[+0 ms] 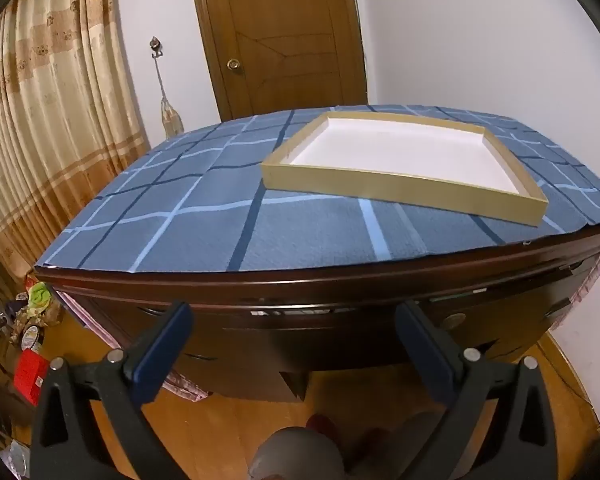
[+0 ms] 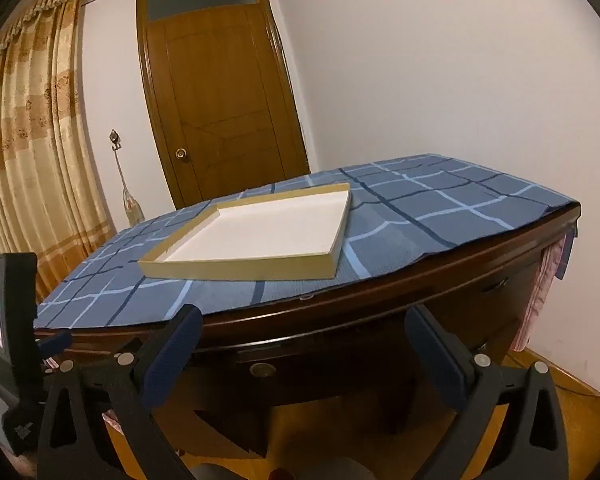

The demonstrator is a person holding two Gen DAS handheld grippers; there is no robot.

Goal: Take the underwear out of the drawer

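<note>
The left gripper is spread wide with nothing between its blue pads, and it hangs in front of the dark wooden table's front edge, tilted down toward the drawer fronts. The right gripper is likewise released and empty, its pads well apart, facing the same front edge from a little further to the side. Neither touches the wood.

Just past the right gripper sits a round knob on a drawer under the table's edge; the left wrist view shows a similar knob close to that gripper's right finger. The drawers look closed, or nearly so, though the dim light under the lip makes it hard to be sure.

On the table lies a blue checked cloth, and on the cloth a shallow tan tray with a white bottom, with nothing in it. Beyond are a wooden door and gold curtains.

The underwear is not visible in either view; presumably it is inside one of the drawers. Judging from this, the task is at its very start: no drawer has been pulled out and nothing has been lifted. What remains is to take hold of a knob, draw the drawer open, find the garment, grasp it and bring it out, likely to the tray.
</note>
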